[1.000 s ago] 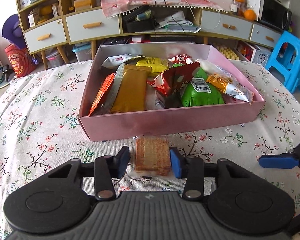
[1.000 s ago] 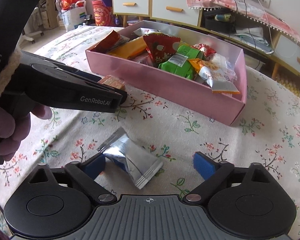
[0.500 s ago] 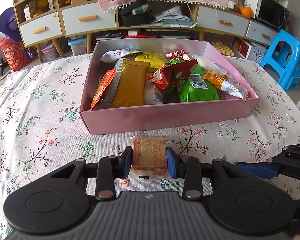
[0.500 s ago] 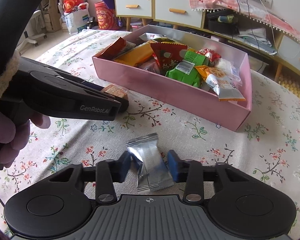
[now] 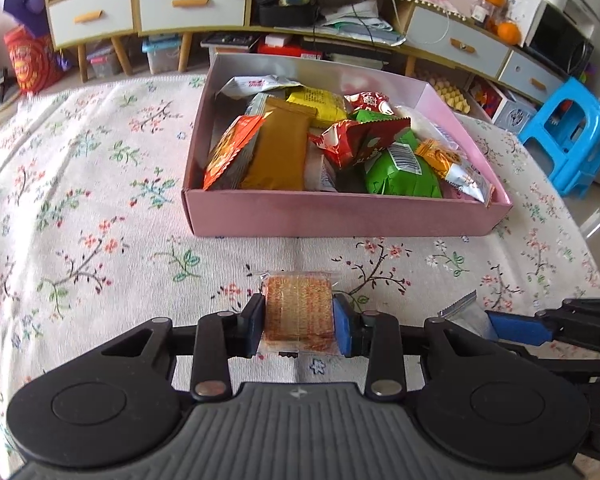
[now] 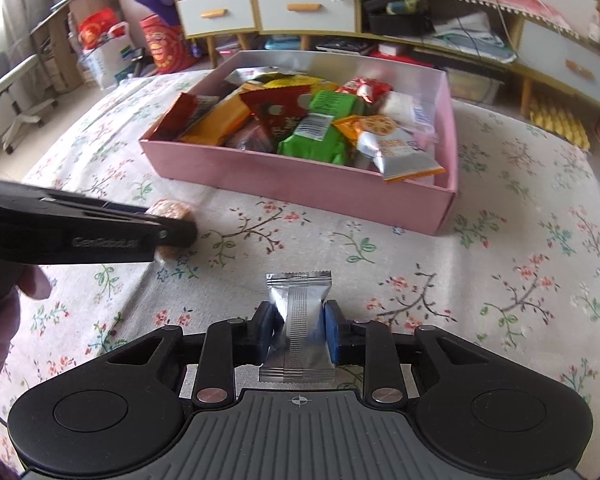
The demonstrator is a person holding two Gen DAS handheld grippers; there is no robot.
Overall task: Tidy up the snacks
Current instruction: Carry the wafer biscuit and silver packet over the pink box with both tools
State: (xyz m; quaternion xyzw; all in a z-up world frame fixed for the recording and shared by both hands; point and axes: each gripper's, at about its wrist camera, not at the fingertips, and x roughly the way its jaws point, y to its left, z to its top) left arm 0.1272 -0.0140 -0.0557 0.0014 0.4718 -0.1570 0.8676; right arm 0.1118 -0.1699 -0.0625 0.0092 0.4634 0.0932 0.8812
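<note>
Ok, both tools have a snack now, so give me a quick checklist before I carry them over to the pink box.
1. Left tool shut on the clear-wrapped orange wafer biscuit, pads on both sides: ok.
2. Right tool shut on the silver foil snack packet, squeezed at mid-length: ok.
3. Both snacks lifted clear of the floral tablecloth: cannot tell.
4. Open-topped pink cardboard box reachable, nothing on the cloth between it and either tool: ok.
5. Free room in the box: not ok at the front, packets piled up; some bare floor at the back right corner.
6. Tools side by side and apart, not touching: ok.
</note>
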